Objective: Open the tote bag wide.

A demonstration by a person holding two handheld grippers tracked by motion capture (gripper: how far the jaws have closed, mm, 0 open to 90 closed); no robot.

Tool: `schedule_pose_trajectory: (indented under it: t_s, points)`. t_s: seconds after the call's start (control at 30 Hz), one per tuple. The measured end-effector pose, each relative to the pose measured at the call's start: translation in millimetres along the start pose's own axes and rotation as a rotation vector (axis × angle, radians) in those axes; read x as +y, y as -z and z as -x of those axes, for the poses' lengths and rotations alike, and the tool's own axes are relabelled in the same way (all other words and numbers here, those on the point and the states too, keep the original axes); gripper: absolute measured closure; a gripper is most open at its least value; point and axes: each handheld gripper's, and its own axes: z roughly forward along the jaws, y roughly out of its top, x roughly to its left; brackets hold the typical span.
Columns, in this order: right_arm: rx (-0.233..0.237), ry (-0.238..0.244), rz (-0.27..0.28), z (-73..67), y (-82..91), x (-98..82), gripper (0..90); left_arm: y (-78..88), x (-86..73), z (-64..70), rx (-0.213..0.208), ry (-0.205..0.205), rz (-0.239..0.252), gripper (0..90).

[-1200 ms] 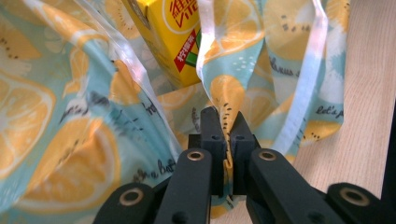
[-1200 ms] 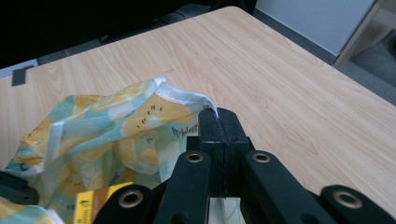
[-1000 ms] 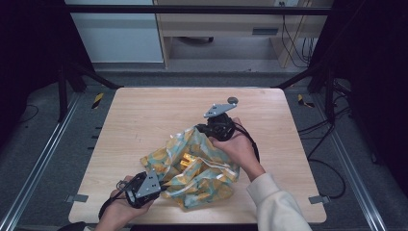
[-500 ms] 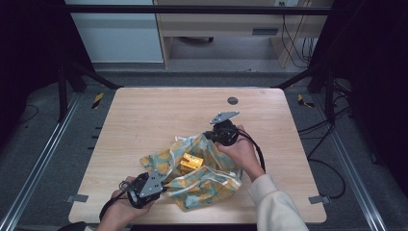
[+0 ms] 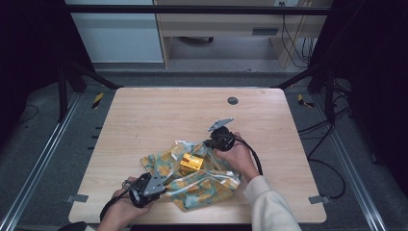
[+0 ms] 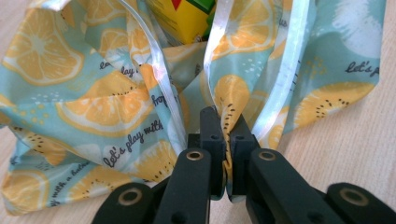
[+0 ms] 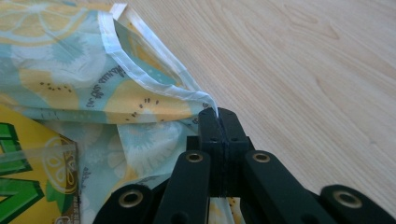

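Observation:
A teal cloth with orange-slice print and white trim (image 5: 202,183) lies crumpled on the wooden table (image 5: 159,115), with a yellow box (image 5: 190,162) resting in its middle. My left gripper (image 5: 156,182) at the cloth's near-left side is shut on a fold of the cloth (image 6: 116,107); the fabric shows pinched between its jaws at the left gripper (image 6: 227,140). My right gripper (image 5: 211,143) at the far-right side is shut on the cloth's trimmed edge (image 7: 140,79), low near the table, seen at the right gripper (image 7: 218,119). The yellow box (image 7: 28,186) lies left of it.
A small dark round disc (image 5: 233,100) sits near the table's far edge. Bare wood stretches beyond and to both sides of the cloth. A black cable (image 5: 255,159) loops from the right gripper past the person's hand.
My right gripper has come down toward the table with the cloth's edge, so the cloth has dropped and opened, baring the yellow box. The left gripper has stayed put.

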Motion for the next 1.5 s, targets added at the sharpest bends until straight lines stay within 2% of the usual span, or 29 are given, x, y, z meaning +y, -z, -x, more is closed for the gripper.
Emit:
schedule_pose_trajectory:
  t_s: [0.1, 0.17, 0.23, 0.3, 0.37, 0.43, 0.5, 0.53, 0.57, 0.63, 0.67, 0.7, 0.77, 0.83, 0.97, 1.1, 1.17, 1.27, 1.33, 1.37, 1.4, 1.5]
  points:
    - [-0.008, 0.001, -0.008, -2.1, -3.1, -2.2, 90.0, -1.3, -0.4, 1.6, -0.004, -0.022, -0.019, 88.7]
    - [-0.017, 0.017, -0.007, -3.9, -5.6, -3.0, 90.0, -2.4, -0.5, 3.1, -0.033, -0.036, -0.02, 88.8]
    - [-0.026, 0.036, -0.029, -6.6, -8.9, -4.2, 90.0, -2.5, -1.5, 4.8, -0.041, -0.034, -0.017, 88.9]
    - [-0.017, 0.036, -0.016, -6.8, -9.6, -4.3, 89.2, -1.4, -2.4, 5.5, -0.042, -0.034, -0.016, 88.4]
    - [-0.031, 0.029, 0.002, -7.0, -7.5, -3.0, 79.7, 0.1, -3.3, 4.9, -0.024, -0.028, -0.015, 86.2]
    - [-0.047, 0.019, 0.04, -6.2, -1.5, -0.2, 64.9, 2.5, -3.9, 3.7, -0.007, -0.006, -0.005, 77.8]
    - [-0.081, -0.004, 0.08, -4.0, 9.3, 3.9, 50.0, 4.5, -3.2, 4.1, 0.009, 0.025, 0.051, 66.4]
    - [-0.087, -0.011, 0.097, -3.3, 13.7, 5.3, 46.3, 5.9, -1.9, 4.1, 0.003, 0.038, 0.075, 61.5]
    - [-0.097, -0.018, 0.114, -2.3, 20.1, 7.1, 40.6, 8.6, -0.8, 3.6, 0.027, 0.043, 0.09, 55.8]
    - [-0.112, -0.034, 0.138, -0.9, 33.5, 10.9, 34.1, 12.7, 1.2, 2.7, 0.043, 0.068, 0.132, 43.9]
    - [-0.117, -0.031, 0.151, -0.8, 40.8, 12.4, 31.8, 14.2, 2.2, 2.7, 0.037, 0.092, 0.155, 38.6]
    - [-0.129, -0.033, 0.166, -1.6, 48.0, 13.6, 29.3, 16.1, 3.1, 2.0, 0.035, 0.099, 0.18, 36.5]
    - [-0.131, -0.044, 0.192, -3.5, 63.4, 14.3, 28.4, 19.4, 5.0, 0.5, 0.051, 0.126, 0.225, 32.2]
    - [-0.138, -0.05, 0.213, -7.3, 78.2, 12.9, 28.5, 22.9, 5.8, -0.1, 0.062, 0.138, 0.247, 30.2]
    - [-0.137, -0.051, 0.223, -19.3, 99.6, 2.4, 30.0, 27.9, 8.8, 1.1, 0.08, 0.14, 0.276, 28.1]
    - [-0.116, -0.046, 0.243, -33.7, 119.1, -12.2, 36.1, 31.1, 15.1, 3.9, 0.075, 0.137, 0.309, 28.5]
    - [-0.095, -0.046, 0.256, -40.6, 127.4, -20.3, 39.0, 28.6, 18.2, 6.9, 0.065, 0.13, 0.307, 28.8]
    - [-0.051, -0.044, 0.26, -53.1, 135.2, -34.0, 40.2, 22.5, 20.7, 11.0, 0.054, 0.105, 0.283, 29.8]
    - [-0.032, -0.038, 0.258, -62.5, 137.8, -43.9, 42.2, 18.9, 22.0, 12.1, 0.059, 0.091, 0.266, 34.0]
    - [-0.026, -0.025, 0.252, -66.6, 137.2, -49.0, 43.6, 16.8, 22.6, 11.3, 0.067, 0.089, 0.257, 36.0]
    - [-0.023, -0.012, 0.238, -70.4, 135.8, -53.6, 44.3, 13.7, 23.2, 8.7, 0.057, 0.095, 0.254, 36.1]
    - [0.008, 0.002, 0.22, -76.6, 125.5, -66.8, 45.7, 7.6, 25.1, 3.9, 0.039, 0.1, 0.275, 39.3]
